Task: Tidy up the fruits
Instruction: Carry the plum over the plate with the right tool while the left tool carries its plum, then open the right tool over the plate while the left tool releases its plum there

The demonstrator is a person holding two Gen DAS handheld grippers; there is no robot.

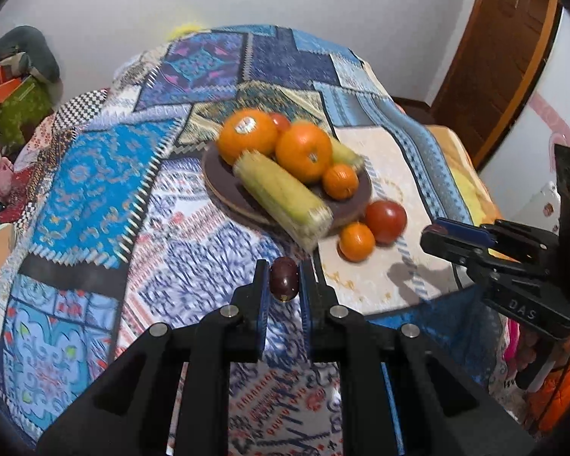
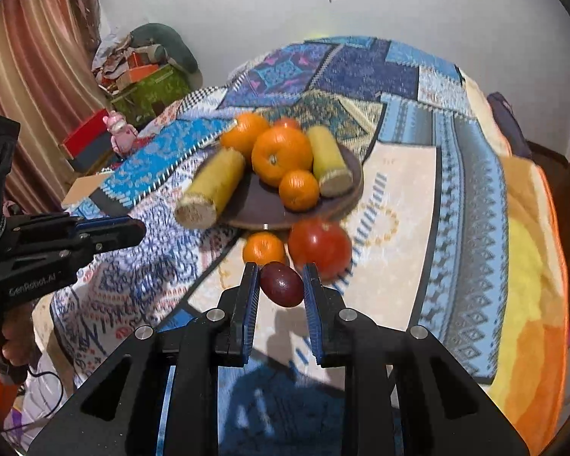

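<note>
Patchwork cloth covers the tabletop (image 1: pixel 95 190), where the left hand-held gripper (image 1: pixel 284 279) and right hand-held gripper (image 2: pixel 279 285) each clamp a dark plum (apparently lifted), next needing careful placement on the crowded plate (image 1: pixel 224 193).

The brown plate (image 1: pixel 224 190) is crowded: two big oranges (image 1: pixel 303 152), a small one and two corn cobs fill it, and the near cob (image 1: pixel 283 197) overhangs its rim toward the left tool (image 1: pixel 284 277). A tomato (image 2: pixel 319 247) and a small orange (image 2: pixel 264 247) sit just ahead of the right tool (image 2: pixel 281 285), blocking the straight way in. The patterned cloth (image 1: pixel 95 190) left of the plate lies open.
</note>
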